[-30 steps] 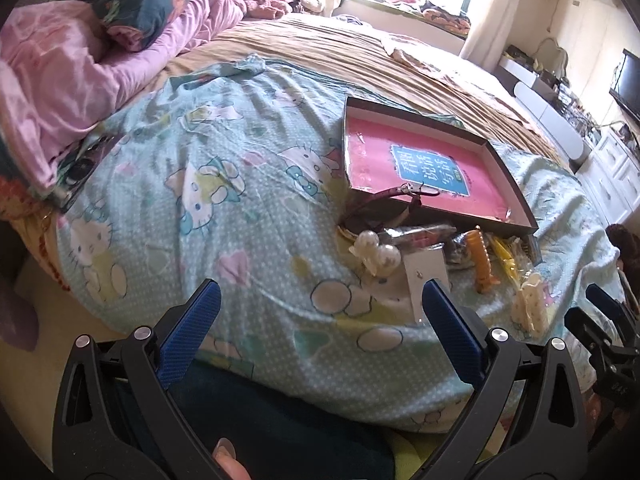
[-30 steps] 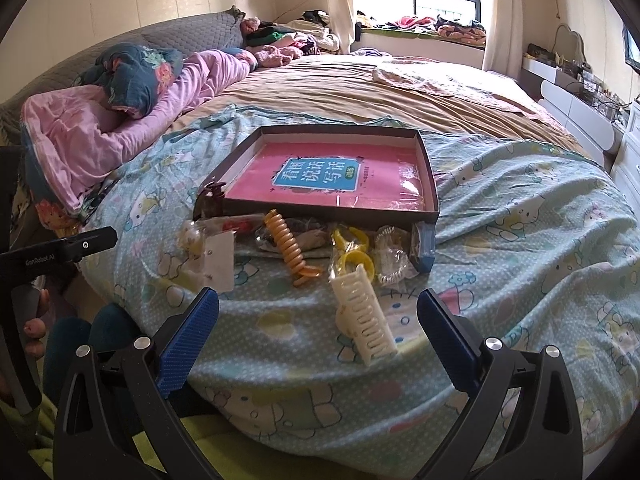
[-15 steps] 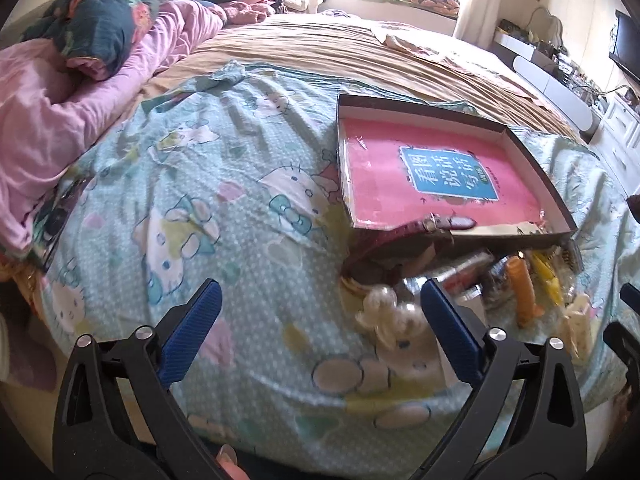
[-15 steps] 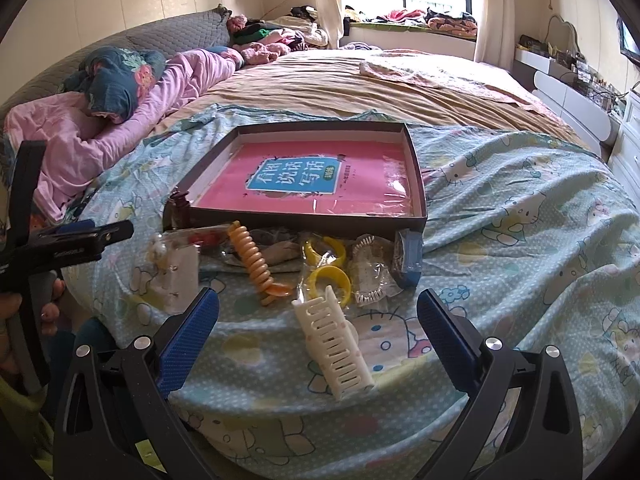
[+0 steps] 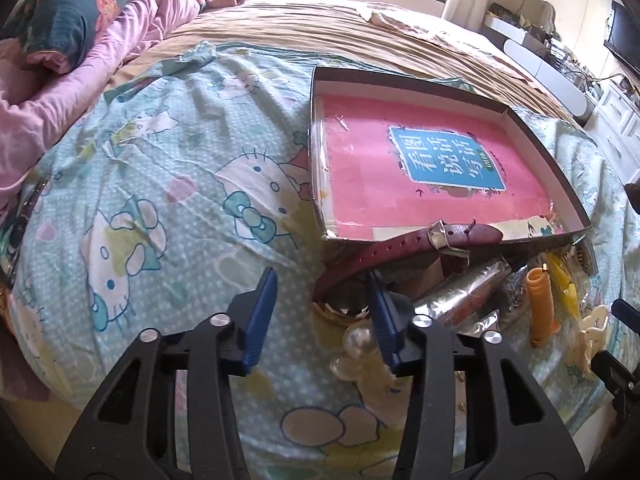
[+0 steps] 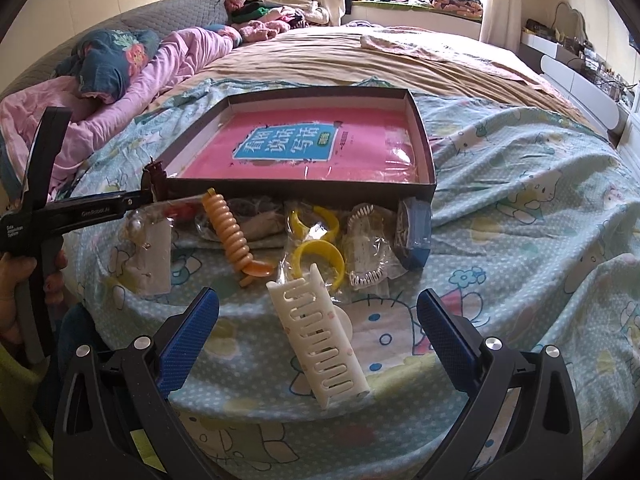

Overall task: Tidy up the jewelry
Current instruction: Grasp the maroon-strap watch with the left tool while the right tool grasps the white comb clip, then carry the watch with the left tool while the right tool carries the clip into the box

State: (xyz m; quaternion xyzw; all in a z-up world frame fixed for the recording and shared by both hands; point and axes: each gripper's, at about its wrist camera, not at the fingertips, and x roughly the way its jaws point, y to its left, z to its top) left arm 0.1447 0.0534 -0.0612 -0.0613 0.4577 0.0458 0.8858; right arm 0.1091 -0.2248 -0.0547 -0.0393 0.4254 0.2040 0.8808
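A dark red strap watch (image 5: pixel 400 246) leans on the near-left corner of the shallow box (image 5: pixel 440 84) with a pink book cover inside. My left gripper (image 5: pixel 322 276) hovers at the watch's lower end, its jaws closing; the strap and dial (image 5: pixel 344 306) lie between the blue fingers, which do not press on them. It also reaches in from the left in the right wrist view, where the left gripper (image 6: pixel 150 196) has its tip by the watch (image 6: pixel 157 178). My right gripper (image 6: pixel 318 295) is wide open over a white comb clip (image 6: pixel 320 344).
Along the box's (image 6: pixel 300 189) front wall lie an orange spiral tie (image 6: pixel 232 236), yellow rings (image 6: pixel 318 256), a bagged bracelet (image 6: pixel 366 248), a blue pin box (image 6: pixel 414 232) and pearl earrings on a card (image 6: pixel 154 258). A hand (image 6: pixel 16 280) holds the left tool. Pink bedding (image 6: pixel 180 56) lies far left.
My left gripper moved forward and down to the watch and its jaws narrowed a lot. My right gripper came closer to the white clip and stayed wide open.
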